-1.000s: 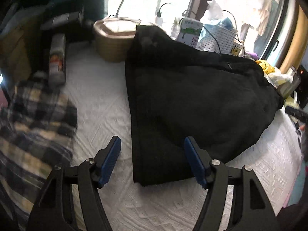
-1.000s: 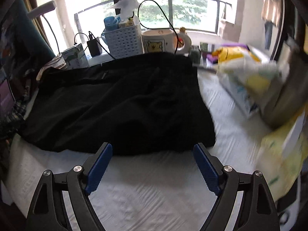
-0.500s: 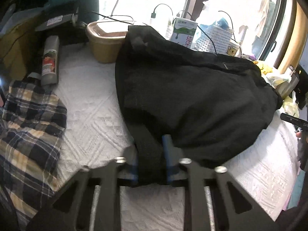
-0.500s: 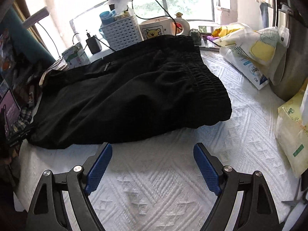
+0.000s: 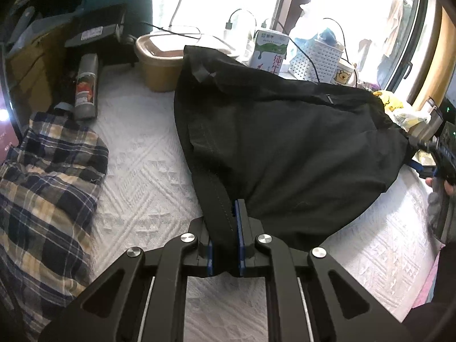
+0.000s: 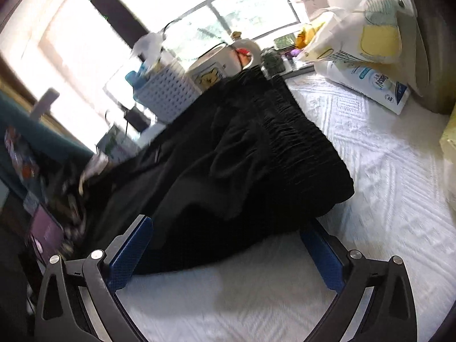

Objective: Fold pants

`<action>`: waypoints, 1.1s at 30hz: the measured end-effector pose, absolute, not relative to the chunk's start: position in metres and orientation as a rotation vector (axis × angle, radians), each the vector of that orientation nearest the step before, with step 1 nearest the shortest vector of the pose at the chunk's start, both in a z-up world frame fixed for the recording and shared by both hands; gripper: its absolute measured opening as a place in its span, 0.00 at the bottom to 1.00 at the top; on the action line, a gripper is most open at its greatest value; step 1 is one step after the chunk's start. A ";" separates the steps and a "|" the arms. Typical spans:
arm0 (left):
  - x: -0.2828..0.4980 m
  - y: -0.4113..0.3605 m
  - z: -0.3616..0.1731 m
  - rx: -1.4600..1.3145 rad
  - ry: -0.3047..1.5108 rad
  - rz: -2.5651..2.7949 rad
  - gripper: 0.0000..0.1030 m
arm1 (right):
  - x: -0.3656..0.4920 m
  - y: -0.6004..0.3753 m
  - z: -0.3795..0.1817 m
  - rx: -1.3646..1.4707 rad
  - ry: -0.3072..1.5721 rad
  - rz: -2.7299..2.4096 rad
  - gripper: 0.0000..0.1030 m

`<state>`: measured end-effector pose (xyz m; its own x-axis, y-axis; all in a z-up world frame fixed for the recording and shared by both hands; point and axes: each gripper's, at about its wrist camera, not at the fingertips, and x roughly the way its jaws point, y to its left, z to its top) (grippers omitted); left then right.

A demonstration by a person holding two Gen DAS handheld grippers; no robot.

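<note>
Black pants (image 5: 285,148) lie spread on a white quilted cover (image 5: 148,171). My left gripper (image 5: 225,228) is shut on the near hem of a pant leg, the cloth bunched between its blue pads. In the right wrist view the pants (image 6: 228,165) show their elastic waistband (image 6: 302,142) at the right. My right gripper (image 6: 225,248) is open, tilted, with its blue pads straddling the near edge of the pants by the waistband. It also shows at the right edge of the left wrist view (image 5: 439,159).
A plaid cloth (image 5: 48,188) lies at the left. A tan tub (image 5: 159,59), a grey bottle (image 5: 85,88), a milk carton (image 5: 270,51) and a white basket (image 5: 319,57) line the back. Bags (image 6: 367,57) sit right of the waistband.
My left gripper closed on the pant leg hem and has drawn it up slightly. My right gripper moved forward to the waistband edge and tilted, still open.
</note>
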<state>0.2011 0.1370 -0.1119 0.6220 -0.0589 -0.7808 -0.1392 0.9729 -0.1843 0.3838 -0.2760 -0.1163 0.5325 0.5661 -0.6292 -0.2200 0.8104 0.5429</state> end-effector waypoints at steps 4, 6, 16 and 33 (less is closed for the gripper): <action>0.209 0.140 -0.114 -0.261 0.939 0.045 0.11 | 0.397 -0.281 -0.118 0.553 0.886 0.452 1.00; 0.210 0.141 -0.113 -0.265 0.940 0.045 0.15 | 0.402 -0.284 -0.118 0.612 0.898 0.420 1.00; 0.208 0.138 -0.109 -0.265 0.917 0.033 0.22 | 0.434 -0.268 -0.127 0.657 0.911 0.363 0.47; 0.169 0.107 -0.066 -0.213 0.832 -0.081 0.22 | 0.351 -0.321 -0.081 0.580 0.831 0.325 0.17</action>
<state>0.1687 0.1073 -0.0659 0.6714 -0.1551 -0.7247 -0.0117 0.9755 -0.2196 0.3511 -0.3207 -0.0810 0.6382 0.4863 -0.5968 -0.0481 0.7989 0.5996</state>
